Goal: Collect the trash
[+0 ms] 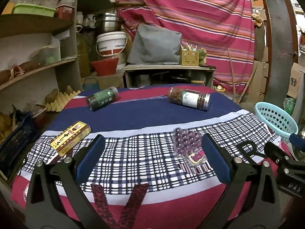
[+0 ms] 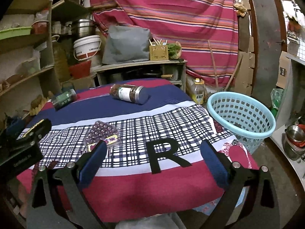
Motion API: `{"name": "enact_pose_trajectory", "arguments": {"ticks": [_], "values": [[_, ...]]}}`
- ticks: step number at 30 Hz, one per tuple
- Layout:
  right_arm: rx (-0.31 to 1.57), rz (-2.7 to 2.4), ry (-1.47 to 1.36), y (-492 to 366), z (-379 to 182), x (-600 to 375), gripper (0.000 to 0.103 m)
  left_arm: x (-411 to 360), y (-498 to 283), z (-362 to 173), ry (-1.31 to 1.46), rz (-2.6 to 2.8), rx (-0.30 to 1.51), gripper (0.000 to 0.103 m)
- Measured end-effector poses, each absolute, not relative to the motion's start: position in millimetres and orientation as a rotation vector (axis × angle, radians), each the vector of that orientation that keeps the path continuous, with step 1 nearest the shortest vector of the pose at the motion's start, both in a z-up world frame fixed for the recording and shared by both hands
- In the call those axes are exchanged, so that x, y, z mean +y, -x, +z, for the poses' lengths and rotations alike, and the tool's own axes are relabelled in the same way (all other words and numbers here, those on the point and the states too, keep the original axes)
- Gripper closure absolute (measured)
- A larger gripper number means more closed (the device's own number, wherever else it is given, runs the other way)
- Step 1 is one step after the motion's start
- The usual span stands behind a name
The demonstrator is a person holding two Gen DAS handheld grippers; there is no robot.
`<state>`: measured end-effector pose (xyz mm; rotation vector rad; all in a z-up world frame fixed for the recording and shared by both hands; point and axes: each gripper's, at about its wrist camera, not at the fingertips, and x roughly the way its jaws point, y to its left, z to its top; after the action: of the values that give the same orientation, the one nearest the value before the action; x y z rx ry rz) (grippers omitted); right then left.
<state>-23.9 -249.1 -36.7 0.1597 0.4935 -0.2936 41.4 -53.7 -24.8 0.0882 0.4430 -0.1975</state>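
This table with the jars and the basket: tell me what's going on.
A person holds a hand-held gripper in each hand over the table; the left and right are both open and hold nothing. Two jars lie on their sides, with a yellow box and a blister pack nearer. The blue basket stands beside the table on the right. Nothing is picked up yet.

2 jars lie on their sides near the table's [image 1: 152, 200] far edge: one jar [image 1: 102, 98] toward the far-left corner, the other jar [image 1: 189, 98] toward the far-right. A box [image 1: 71, 138] sits at the left edge, a blister pack [image 1: 188, 148] right of centre, and a basket [image 2: 241, 114] stands off the right edge.
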Motion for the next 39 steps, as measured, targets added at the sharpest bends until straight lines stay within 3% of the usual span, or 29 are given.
{"name": "enact_pose_trajectory", "arguments": {"ticks": [39], "values": [[0.462, -0.293, -0.088, 23, -24, -223, 0.007, -35, -32, -21, -0.089, -0.142, 0.432, 0.005]]}}
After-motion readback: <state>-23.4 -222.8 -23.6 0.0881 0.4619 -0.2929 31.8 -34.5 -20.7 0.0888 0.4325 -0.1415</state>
